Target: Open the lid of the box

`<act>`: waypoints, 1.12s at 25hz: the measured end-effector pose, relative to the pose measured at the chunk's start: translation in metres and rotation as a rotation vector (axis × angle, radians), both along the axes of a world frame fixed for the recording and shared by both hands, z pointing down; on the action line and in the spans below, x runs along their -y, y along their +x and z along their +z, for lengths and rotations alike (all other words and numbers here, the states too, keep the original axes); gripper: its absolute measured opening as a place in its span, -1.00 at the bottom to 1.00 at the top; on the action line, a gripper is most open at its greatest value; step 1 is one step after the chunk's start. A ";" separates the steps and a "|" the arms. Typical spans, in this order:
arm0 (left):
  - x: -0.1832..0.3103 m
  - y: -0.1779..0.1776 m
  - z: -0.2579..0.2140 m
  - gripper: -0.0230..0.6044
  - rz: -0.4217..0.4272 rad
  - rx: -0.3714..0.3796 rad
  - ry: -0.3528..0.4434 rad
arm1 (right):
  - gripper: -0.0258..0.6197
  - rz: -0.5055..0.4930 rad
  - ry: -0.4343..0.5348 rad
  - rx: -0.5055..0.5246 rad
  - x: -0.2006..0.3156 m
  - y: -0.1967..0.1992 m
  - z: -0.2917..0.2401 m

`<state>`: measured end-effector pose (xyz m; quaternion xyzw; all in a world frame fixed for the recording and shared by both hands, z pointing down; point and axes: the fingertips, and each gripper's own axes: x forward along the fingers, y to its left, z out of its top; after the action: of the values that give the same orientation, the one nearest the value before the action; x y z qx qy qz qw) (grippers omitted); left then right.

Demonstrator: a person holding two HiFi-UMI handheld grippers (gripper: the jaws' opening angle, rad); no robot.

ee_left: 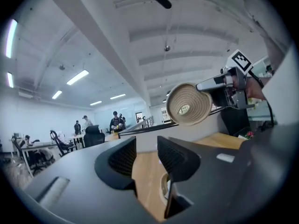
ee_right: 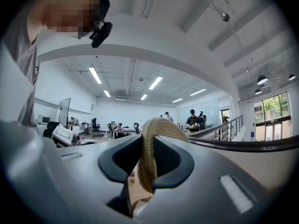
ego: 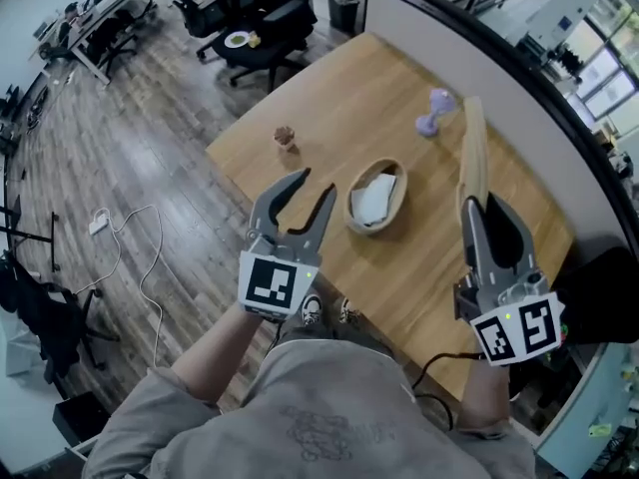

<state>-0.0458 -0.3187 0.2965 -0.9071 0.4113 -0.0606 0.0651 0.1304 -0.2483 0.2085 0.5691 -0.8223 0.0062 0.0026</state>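
Note:
An oval woven box (ego: 376,196) lies open on the wooden table (ego: 329,108), with white material inside it. Its woven lid (ego: 473,148) is off the box and held on edge above the table's right side, with my right gripper (ego: 482,213) shut on its rim. In the right gripper view the lid (ee_right: 161,125) is pinched between the pads of that gripper (ee_right: 147,157). My left gripper (ego: 315,183) hovers just left of the box, its jaws apart with nothing between them. The left gripper view looks past that gripper (ee_left: 146,153) at the raised lid (ee_left: 189,104).
A purple dumbbell-shaped object (ego: 435,110) and a small brown item (ego: 286,136) stand on the table's far part. A partition runs along the table's right edge. An office chair (ego: 270,28) stands beyond the table, and a cable (ego: 150,257) lies on the wood floor at left.

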 end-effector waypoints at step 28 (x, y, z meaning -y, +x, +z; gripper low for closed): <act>-0.030 -0.056 -0.049 -0.92 -0.049 -0.007 0.041 | -0.67 0.157 0.015 0.001 -0.053 -0.006 0.002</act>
<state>-0.1016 -0.2883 0.2479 -0.8954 0.4350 -0.0506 0.0807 0.1248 -0.1954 0.2105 0.6318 -0.7751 0.0004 -0.0026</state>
